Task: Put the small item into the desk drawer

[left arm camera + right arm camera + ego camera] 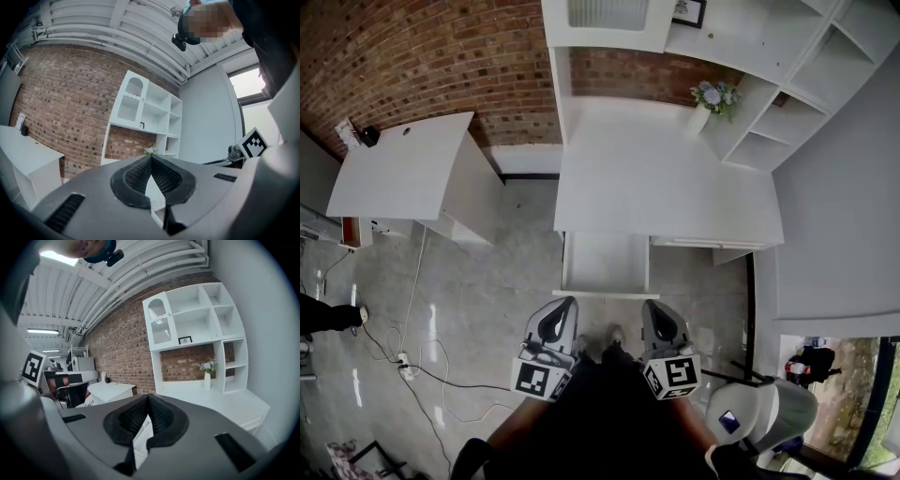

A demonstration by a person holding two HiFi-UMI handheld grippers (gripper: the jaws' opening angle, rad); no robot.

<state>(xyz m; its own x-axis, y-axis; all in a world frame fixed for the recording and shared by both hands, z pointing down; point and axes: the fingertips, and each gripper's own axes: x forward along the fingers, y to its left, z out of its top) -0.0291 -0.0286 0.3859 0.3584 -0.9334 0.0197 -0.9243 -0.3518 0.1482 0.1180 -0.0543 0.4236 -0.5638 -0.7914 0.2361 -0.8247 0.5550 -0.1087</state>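
The white desk (666, 187) has its left drawer (605, 264) pulled out toward me, and I see nothing inside it. I cannot make out the small item in any view. My left gripper (566, 302) hovers just short of the drawer's front edge, shut, its ribbed pads (140, 176) meeting at the tip with nothing between them. My right gripper (649, 305) is beside it at about the same distance, also shut and empty, its pads (159, 416) touching. Both point roughly level at the desk and the shelves.
A vase of flowers (712, 98) stands at the back right of the desk, under white wall shelves (787, 84). A second white desk (403, 169) is at the left. Cables (412, 361) run over the floor. A white chair (759, 412) sits at lower right, with a person (811, 361) beyond it.
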